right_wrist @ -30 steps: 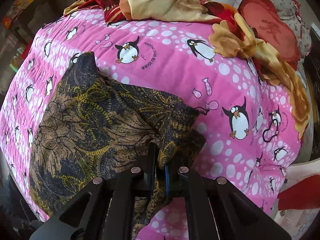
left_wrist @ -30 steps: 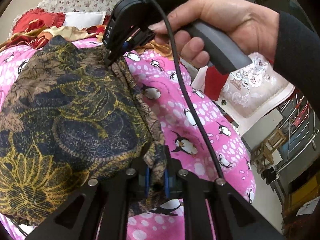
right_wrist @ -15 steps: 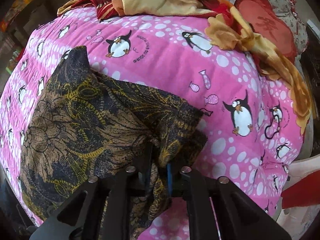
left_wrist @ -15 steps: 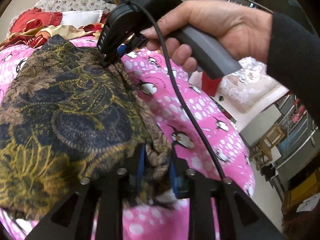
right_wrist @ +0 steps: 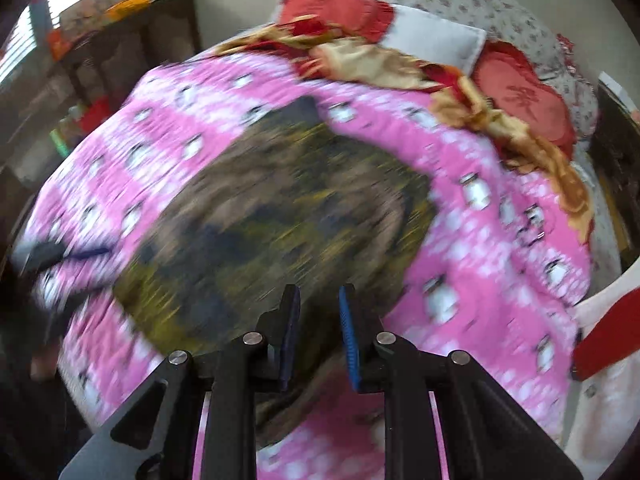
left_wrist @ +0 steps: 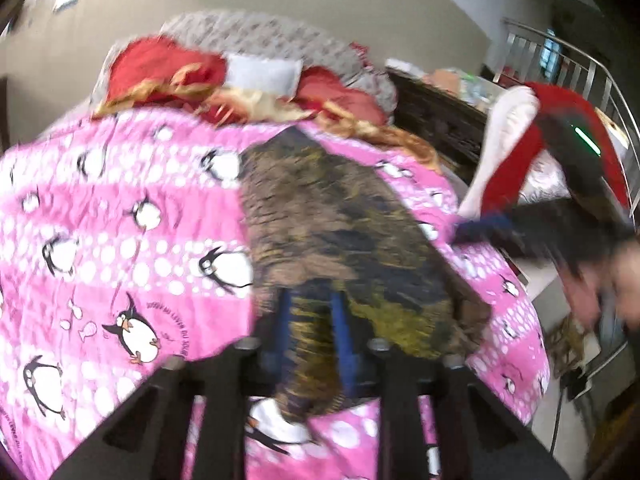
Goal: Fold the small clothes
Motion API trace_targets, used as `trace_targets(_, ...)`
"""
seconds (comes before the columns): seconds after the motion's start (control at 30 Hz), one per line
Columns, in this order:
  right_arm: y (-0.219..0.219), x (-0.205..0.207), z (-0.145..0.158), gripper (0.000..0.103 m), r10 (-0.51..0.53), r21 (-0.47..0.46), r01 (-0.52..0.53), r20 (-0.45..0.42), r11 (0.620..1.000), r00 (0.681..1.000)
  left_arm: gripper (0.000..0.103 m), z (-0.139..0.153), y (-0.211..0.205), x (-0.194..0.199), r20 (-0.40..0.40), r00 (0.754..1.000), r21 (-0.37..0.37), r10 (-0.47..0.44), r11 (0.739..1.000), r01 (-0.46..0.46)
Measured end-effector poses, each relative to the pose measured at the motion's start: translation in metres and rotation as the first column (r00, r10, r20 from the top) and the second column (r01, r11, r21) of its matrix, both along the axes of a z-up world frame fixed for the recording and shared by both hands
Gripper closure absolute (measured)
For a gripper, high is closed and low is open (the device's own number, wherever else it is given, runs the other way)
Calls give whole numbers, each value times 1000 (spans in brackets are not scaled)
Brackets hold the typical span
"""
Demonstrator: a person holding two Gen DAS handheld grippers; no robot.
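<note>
A small brown, navy and yellow patterned garment [left_wrist: 340, 232] lies folded into a narrower shape on the pink penguin blanket [left_wrist: 120, 240]. My left gripper [left_wrist: 310, 312] holds the garment's near edge between its blue pads. In the right wrist view the garment [right_wrist: 280, 208] is blurred by motion. My right gripper [right_wrist: 319, 312] is open above its near edge, with nothing between the pads. The right gripper [left_wrist: 520, 228] also shows blurred at the right of the left wrist view.
Red and gold cloths [right_wrist: 500, 120] and a floral pillow [right_wrist: 460, 4] lie piled at the far end of the bed. A dark cabinet [right_wrist: 132, 44] stands at the left. A red and white chair [left_wrist: 512, 148] and metal railing [left_wrist: 580, 64] stand at the right.
The right gripper has let go of the garment and pulled back. The garment now lies folded narrower on the blanket. Both cameras have swung fast and lifted; the left still grips cloth.
</note>
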State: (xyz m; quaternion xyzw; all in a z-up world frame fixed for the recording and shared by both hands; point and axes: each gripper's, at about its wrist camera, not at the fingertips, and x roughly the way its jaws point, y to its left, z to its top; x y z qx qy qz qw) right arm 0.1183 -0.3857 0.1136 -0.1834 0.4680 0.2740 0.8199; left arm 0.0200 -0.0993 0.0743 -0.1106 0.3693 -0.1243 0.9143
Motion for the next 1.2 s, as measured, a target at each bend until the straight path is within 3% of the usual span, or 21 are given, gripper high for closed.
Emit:
trace_targets(0.13,5,-34,-17,96,-34,19,34,-26,999,999,93,-26,1,5,-78,997,-20,-19,1000,17)
trace_targets(0.23,-6,-45,-55,96,-92,31,96,-97,995,991,93,-52,-4,9,-133,991,6,-12,1000,13)
trace_targets(0.37,-22,-52,-75,96,-173,145,188,-112,971,979,93,-55,-9,4,-106,994,42,-9,999,14)
trace_targets(0.5,-10,-56,-68,96,-188,96,197,-95,976,978,93,-38,-4,3,-113,994,8,-9,1000,10)
trace_targets(0.6,7,-57,-40,96,-189,27,189,-17,982,982,93,-7,4,4,-19,1000,-7,15,1000,-15)
trace_targets(0.67,20,-57,-10,96,-200,79,194,72,978,977,92,4,4,20,8,1000,-32,29,999,-29)
trace_targets(0.73,38,-50,5,96,-204,139,188,105,972,973,92,1,0,46,-33,999,-70,22,997,-24)
trace_targets(0.77,53,-45,6,96,-207,133,190,127,973,970,92,-4,-3,58,-54,998,-52,38,998,-41)
trace_targets(0.87,80,-22,-17,96,-253,62,247,123,967,960,93,-36,-15,81,-152,987,31,48,999,-44)
trace_targets(0.93,79,-11,-47,96,-300,5,300,75,954,951,93,-40,-18,75,-131,991,62,29,998,-21)
trace_targets(1.0,69,-9,-63,95,-321,46,321,12,946,947,92,-30,-18,74,-126,992,66,16,998,-8)
trace_targets(1.1,66,-8,-49,95,-321,83,320,-4,944,947,88,-3,-12,93,-76,997,18,30,999,-29)
trace_targets(1.2,69,3,-19,95,-355,173,342,50,924,934,85,14,-19,137,-62,997,55,55,997,-52)
